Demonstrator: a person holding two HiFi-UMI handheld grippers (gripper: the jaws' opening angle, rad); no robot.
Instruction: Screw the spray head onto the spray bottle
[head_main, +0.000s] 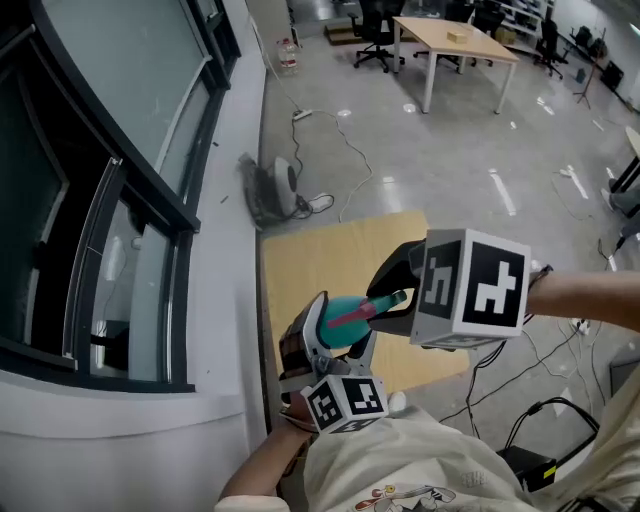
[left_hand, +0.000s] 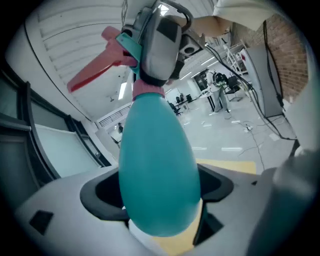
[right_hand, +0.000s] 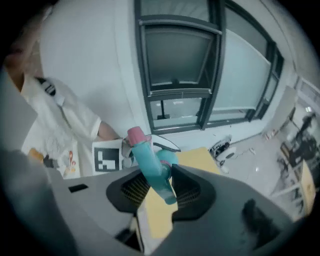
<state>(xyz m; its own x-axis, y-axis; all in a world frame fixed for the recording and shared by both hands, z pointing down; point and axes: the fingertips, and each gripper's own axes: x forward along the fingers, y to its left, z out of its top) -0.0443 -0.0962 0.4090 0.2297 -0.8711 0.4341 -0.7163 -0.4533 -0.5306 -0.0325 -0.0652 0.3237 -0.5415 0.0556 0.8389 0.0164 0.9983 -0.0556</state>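
A teal spray bottle (head_main: 336, 310) lies tilted over the wooden table (head_main: 320, 255), and my left gripper (head_main: 330, 335) is shut on its body. In the left gripper view the bottle (left_hand: 157, 165) fills the space between the jaws. At its neck sits the spray head (left_hand: 131, 47) with a red trigger (left_hand: 95, 67). My right gripper (head_main: 392, 298) is shut on the spray head (head_main: 388, 300) from the right. In the right gripper view the teal spray head (right_hand: 152, 167) with its pink end (right_hand: 135, 134) sits between the jaws of the right gripper (right_hand: 162, 182), and the bottle (right_hand: 167, 157) lies behind it.
A white window ledge (head_main: 232, 230) and dark window frames (head_main: 150, 190) run along the table's left side. A small appliance (head_main: 272, 185) and cables (head_main: 350, 150) lie on the floor beyond. A desk (head_main: 455, 40) and office chairs stand far back.
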